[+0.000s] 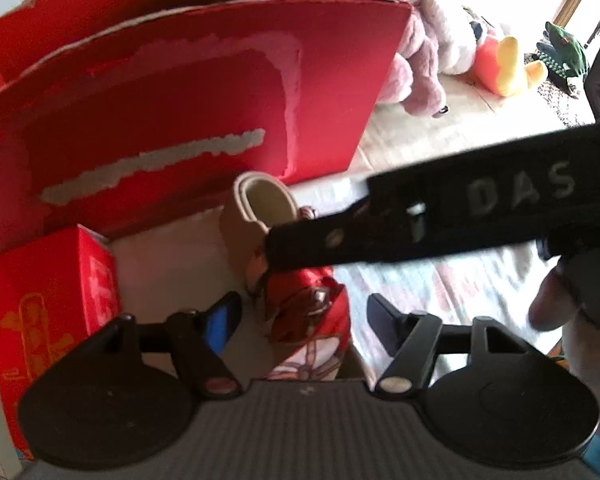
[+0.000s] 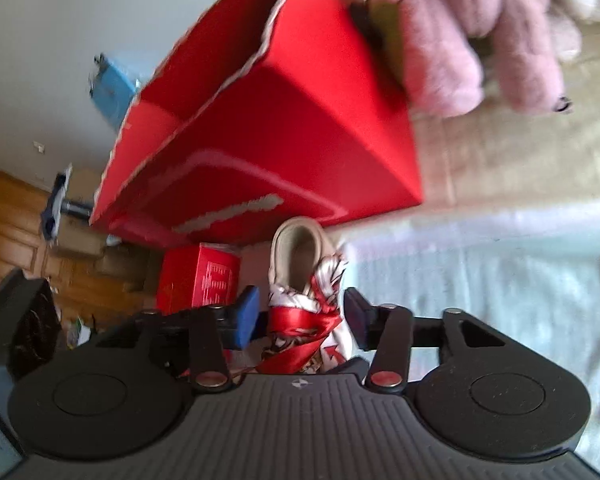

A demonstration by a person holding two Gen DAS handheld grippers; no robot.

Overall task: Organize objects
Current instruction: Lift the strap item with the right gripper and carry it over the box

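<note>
Both views are blurred, so fine detail is hard to read. A beige shoe [image 2: 300,252] with a red and white patterned scarf [image 2: 312,328] bunched in and around it lies on a pale cloth-covered surface [image 2: 500,280], just in front of a large open red cardboard box [image 2: 300,128] with torn white patches on its front. The toe end of the shoe is hidden under the scarf.

In the right wrist view, the right gripper [image 2: 303,316] has its fingers spread on either side of the scarf; whether the pads touch the fabric cannot be told. In the left wrist view, the left gripper [image 1: 302,318] is also spread wide, with the scarf [image 1: 308,312] between its fingers and no clear contact. A black bar lettered "DAS" [image 1: 480,208], part of the right tool, crosses that view and covers much of the shoe [image 1: 260,204]. A fingertip [image 1: 548,300] shows at the right edge.

A small red box [image 1: 52,300] stands to the left of the shoe. A pink plush toy [image 2: 480,40] leans against the big box's right side. Farther back sit a red and yellow plush [image 1: 500,64] and a dark green object [image 1: 564,52], too small to identify.
</note>
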